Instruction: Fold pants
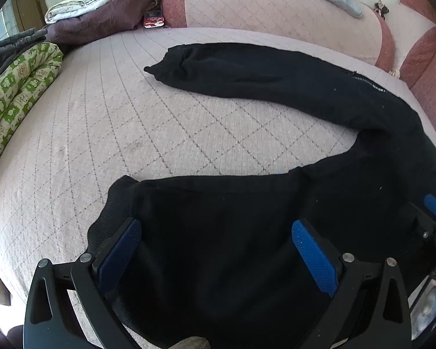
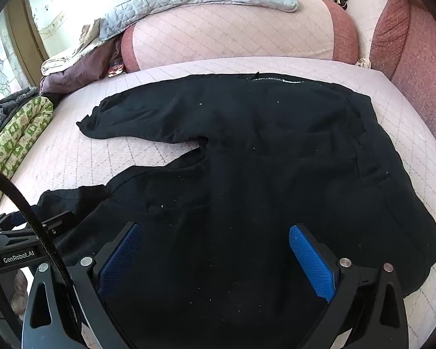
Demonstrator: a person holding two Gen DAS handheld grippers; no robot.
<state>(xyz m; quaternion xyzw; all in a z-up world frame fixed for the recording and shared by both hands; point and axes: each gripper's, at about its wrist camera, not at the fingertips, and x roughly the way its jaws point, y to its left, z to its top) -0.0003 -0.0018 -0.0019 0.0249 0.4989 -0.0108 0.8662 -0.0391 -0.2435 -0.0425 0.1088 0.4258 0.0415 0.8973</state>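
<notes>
Black fleece pants (image 2: 276, 160) are lying spread out on the pale pink quilted bed (image 1: 87, 133), one pair, two legs splayed apart in a V with both cuffs pointing toward the left of the frame. Looks like the very start of the fold: nothing is doubled over yet. Left gripper (image 1: 218, 247) hangs over the near leg by its cuff at the bottom of the left wrist view, jaws spread wide, nothing pinched. Right gripper (image 2: 215, 250) sits over the seat and waist area, jaws spread too, empty. Next move probably means closing each one on the near leg's edge and carrying it onto the far leg so the seams line up. Count: two grippers, one bolster (image 2: 232, 32) behind, one green patterned cushion (image 1: 17, 87) at left.
</notes>
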